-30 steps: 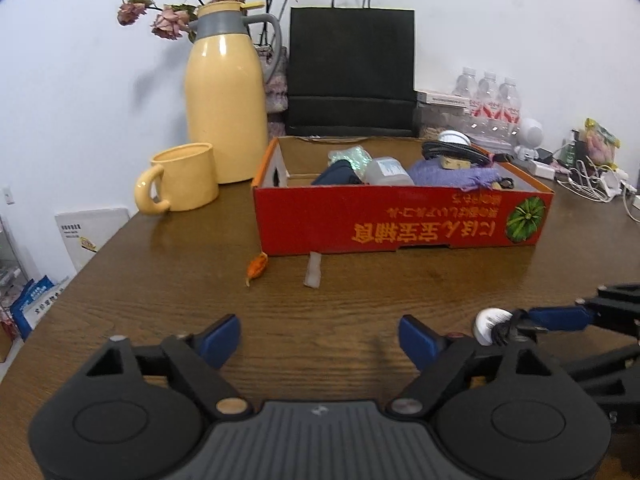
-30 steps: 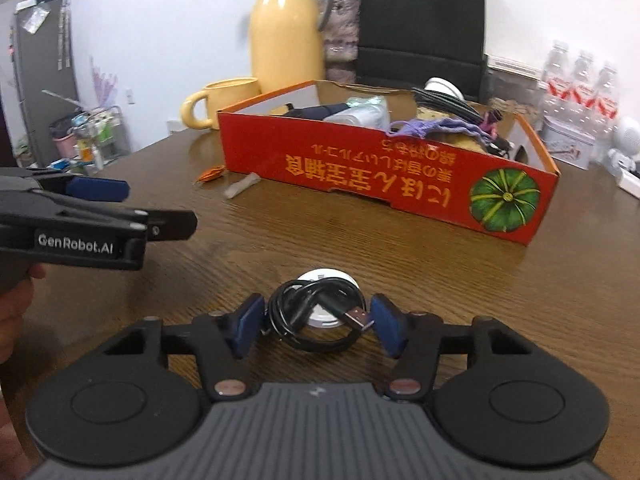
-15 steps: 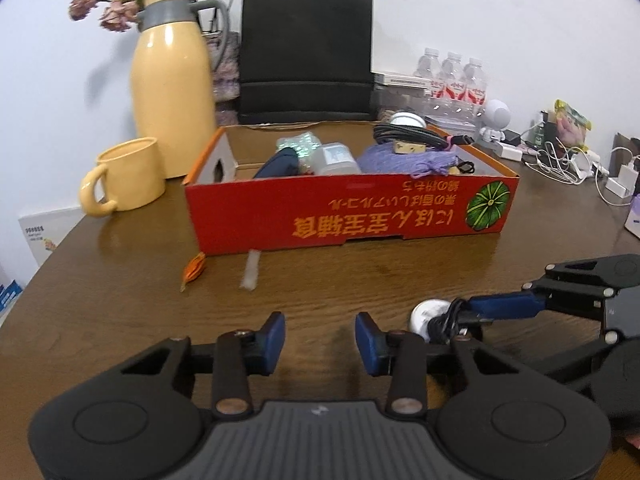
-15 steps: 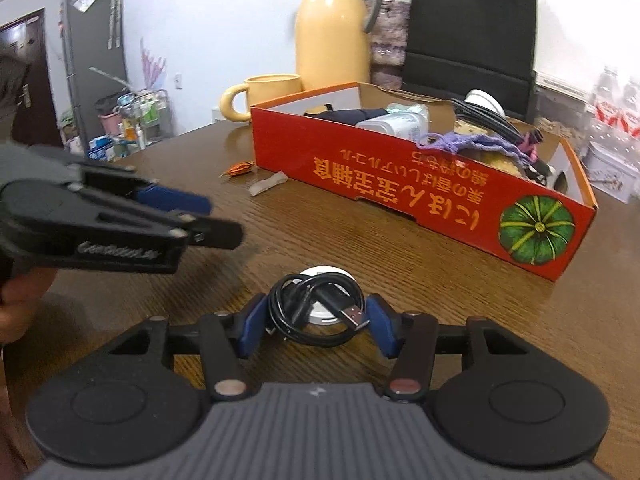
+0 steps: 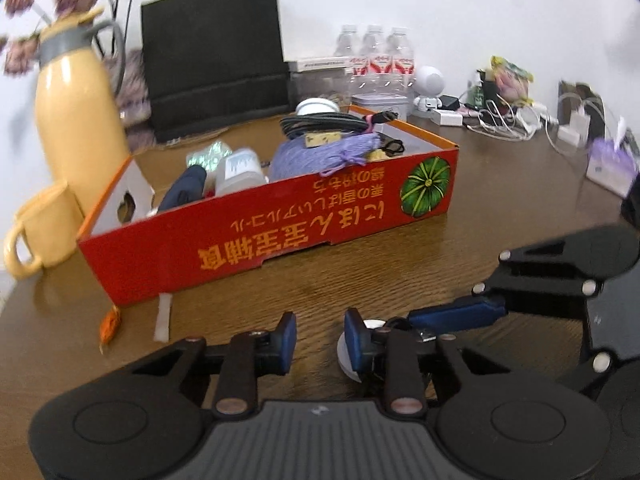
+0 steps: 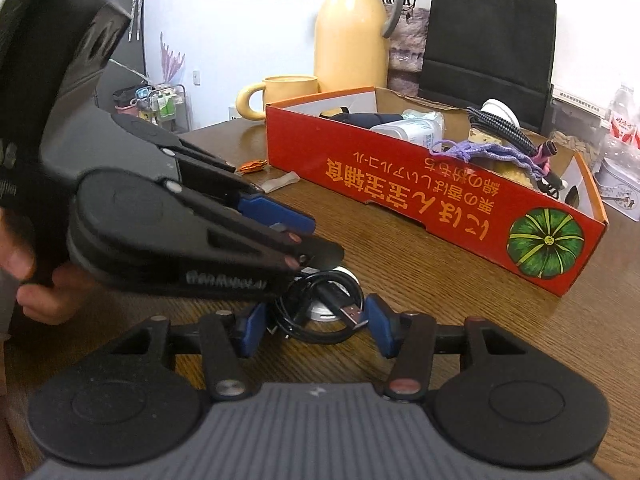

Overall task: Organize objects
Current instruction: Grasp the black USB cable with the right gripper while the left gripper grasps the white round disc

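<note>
A black coiled USB cable (image 6: 316,334) on a white round charger puck (image 6: 322,314) lies on the brown table. My right gripper (image 6: 316,326) is shut on the coil, one blue pad on each side. My left gripper (image 6: 308,236) reaches in from the left, its tips just over the coil. In the left wrist view the left gripper (image 5: 320,340) is closing with only bare table between its jaws. The puck (image 5: 343,356) peeks out behind its right finger. The red cardboard box (image 5: 280,240) holds a purple pouch, cables and a bottle.
An orange wrapper (image 5: 110,322) and a white strip (image 5: 163,316) lie before the box's left corner. A yellow jug (image 5: 76,132), a mug (image 5: 44,232) and a black bag (image 5: 216,52) stand behind. Chargers and wires (image 5: 508,120) crowd the far right. A hand (image 6: 36,292) holds the left gripper.
My left gripper has swung right to the coil and its jaws have narrowed from wide apart to a small gap. The right gripper has stayed on the cable.
</note>
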Action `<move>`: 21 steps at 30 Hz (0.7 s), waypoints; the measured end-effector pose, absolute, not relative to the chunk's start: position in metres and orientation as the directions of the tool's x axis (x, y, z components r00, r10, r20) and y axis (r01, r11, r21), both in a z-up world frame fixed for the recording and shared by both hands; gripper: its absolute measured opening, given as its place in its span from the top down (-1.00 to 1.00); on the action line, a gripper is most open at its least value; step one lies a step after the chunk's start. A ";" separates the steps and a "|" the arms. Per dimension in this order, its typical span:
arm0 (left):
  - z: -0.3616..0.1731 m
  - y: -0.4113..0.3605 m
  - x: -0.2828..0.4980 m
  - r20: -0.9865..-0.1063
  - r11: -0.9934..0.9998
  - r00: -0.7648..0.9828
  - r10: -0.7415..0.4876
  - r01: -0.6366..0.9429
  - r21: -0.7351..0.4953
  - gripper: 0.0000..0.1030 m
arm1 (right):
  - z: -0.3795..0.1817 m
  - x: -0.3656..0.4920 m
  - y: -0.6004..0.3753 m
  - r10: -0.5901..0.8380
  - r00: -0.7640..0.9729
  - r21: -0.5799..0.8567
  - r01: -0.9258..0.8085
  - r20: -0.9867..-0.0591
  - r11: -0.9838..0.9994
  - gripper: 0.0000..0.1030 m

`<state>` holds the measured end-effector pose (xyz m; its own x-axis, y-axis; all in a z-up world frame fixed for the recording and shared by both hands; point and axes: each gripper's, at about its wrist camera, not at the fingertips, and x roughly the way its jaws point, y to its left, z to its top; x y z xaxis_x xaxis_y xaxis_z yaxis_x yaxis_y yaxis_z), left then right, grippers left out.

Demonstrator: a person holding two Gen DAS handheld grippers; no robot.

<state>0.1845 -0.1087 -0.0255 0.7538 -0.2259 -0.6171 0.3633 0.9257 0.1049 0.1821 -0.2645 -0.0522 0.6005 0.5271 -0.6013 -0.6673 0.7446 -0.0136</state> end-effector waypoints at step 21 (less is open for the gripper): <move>-0.017 -0.110 0.166 -0.575 0.950 0.780 -0.247 0.311 0.013 -0.39 | -0.048 0.176 -0.318 0.382 0.738 -0.007 -0.464 -0.556 0.886 -0.01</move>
